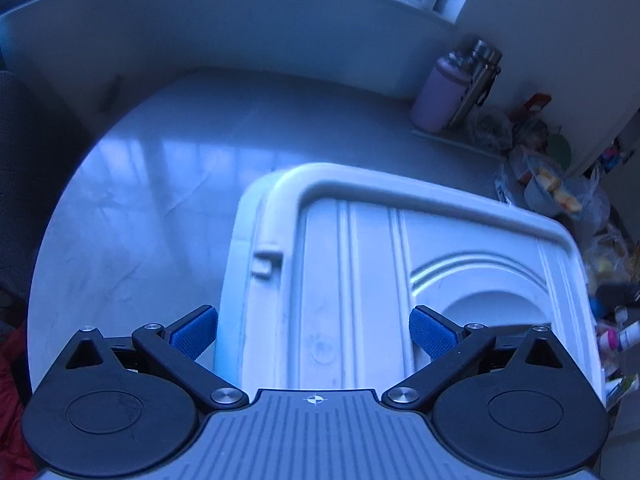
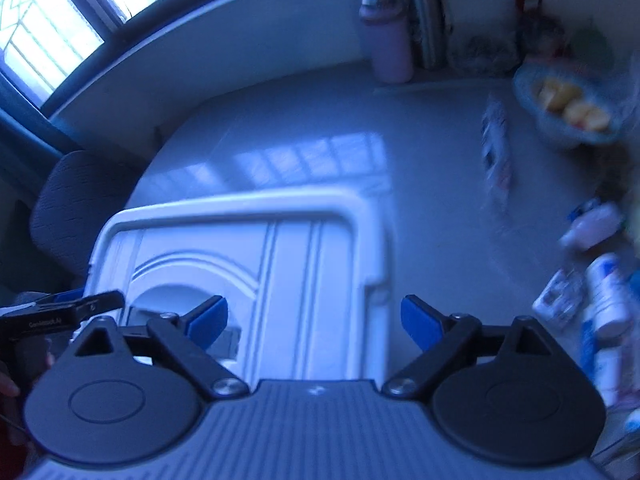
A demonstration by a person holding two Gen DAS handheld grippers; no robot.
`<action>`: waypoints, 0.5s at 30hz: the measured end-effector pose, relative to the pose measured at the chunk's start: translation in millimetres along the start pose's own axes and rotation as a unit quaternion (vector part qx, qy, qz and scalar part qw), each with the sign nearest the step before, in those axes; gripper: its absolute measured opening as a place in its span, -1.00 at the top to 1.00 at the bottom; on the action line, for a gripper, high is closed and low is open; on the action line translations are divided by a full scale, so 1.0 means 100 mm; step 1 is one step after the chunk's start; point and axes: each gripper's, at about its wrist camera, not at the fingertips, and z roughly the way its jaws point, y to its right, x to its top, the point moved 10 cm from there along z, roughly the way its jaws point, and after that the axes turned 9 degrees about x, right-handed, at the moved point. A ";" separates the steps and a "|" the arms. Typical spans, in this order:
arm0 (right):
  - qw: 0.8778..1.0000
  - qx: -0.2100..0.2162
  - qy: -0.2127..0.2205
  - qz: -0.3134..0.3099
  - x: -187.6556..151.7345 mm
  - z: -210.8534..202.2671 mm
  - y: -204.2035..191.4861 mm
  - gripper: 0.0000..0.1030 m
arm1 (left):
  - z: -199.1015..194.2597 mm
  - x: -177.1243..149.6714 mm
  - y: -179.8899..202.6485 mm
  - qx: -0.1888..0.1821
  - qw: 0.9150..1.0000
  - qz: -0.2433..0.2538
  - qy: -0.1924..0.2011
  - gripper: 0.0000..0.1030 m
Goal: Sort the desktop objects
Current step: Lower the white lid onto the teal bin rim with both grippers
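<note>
- So both hand-held grippers, left (image 1: 313, 331) and right (image 2: 314, 322), hang wide open over the white bin lid (image 1: 372, 272), holding nothing.
- Lid sits on the counter (image 1: 168, 184).
- Bottles (image 2: 604, 296) lie scattered right, labels too blurry to read.
- Pink flask (image 1: 438, 94) stands at the back.

One white lidded bin (image 1: 360, 280), one pink bottle (image 1: 438, 92), one steel flask (image 1: 478, 80), one fruit bowl (image 2: 568, 108)

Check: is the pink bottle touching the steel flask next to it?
Cannot tell. In the left wrist view the pink bottle overlaps the steel flask with no visible gap; the right wrist view is too blurred to show contact.
</note>
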 end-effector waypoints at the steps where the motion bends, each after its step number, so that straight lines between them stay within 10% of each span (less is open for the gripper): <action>1: 1.000 0.003 0.001 -0.001 0.01 -0.02 0.00 -0.82 | 0.00 0.00 0.00 -0.001 1.000 -0.001 -0.001 -0.99; 15: 1.000 0.010 0.005 0.007 -0.03 -0.09 0.03 -0.82 | -0.15 -0.01 0.05 0.003 1.000 0.001 -0.005 -1.00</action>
